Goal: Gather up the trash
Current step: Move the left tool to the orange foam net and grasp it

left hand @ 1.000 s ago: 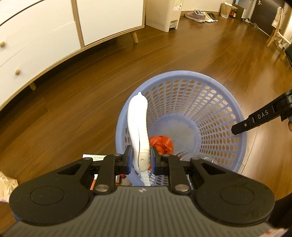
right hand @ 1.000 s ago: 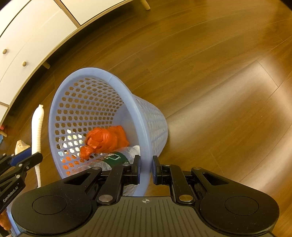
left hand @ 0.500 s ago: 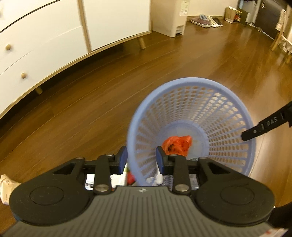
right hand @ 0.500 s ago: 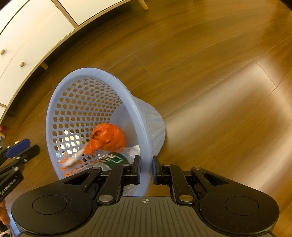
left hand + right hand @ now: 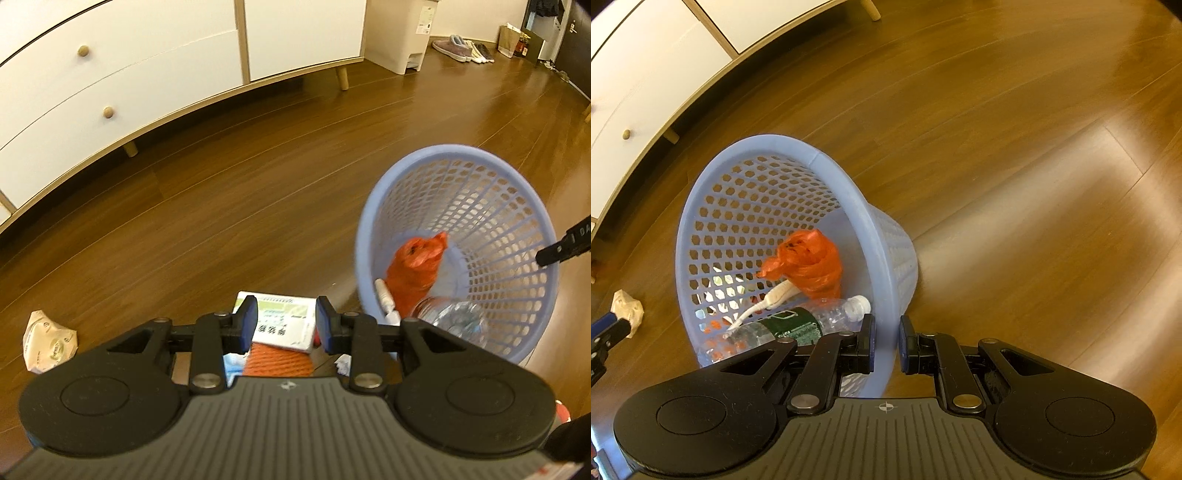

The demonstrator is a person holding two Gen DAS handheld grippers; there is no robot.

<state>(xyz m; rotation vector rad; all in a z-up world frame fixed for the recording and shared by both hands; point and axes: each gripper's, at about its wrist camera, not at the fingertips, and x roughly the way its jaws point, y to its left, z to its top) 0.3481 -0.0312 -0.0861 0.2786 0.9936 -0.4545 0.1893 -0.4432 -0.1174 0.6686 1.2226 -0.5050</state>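
Note:
A pale blue mesh basket (image 5: pixel 846 184) leans tilted on the wood floor. My right gripper (image 5: pixel 886 343) is shut on its near rim. Inside lie an orange plastic bag (image 5: pixel 809 262), a long white plastic piece (image 5: pixel 775 295) and a clear bottle (image 5: pixel 798 325) with a green label. In the left wrist view the basket (image 5: pixel 458 149) is at the right, the orange bag (image 5: pixel 417 266) and white piece (image 5: pixel 384 299) within. My left gripper (image 5: pixel 284 321) is open and holds nothing. It hangs over a white printed box (image 5: pixel 280 317) and an orange mesh item (image 5: pixel 277 362) on the floor.
A crumpled beige wrapper (image 5: pixel 48 343) lies on the floor to the left, and shows as the wrapper (image 5: pixel 628 306) beside the basket. A white drawer cabinet (image 5: pixel 110 85) on legs runs along the back. A white bin (image 5: pixel 399 33) and shoes (image 5: pixel 461 48) stand far off.
My left gripper let go of the white piece, which fell into the basket. It opened and swung left, over the litter on the floor. The right gripper kept its hold on the rim.

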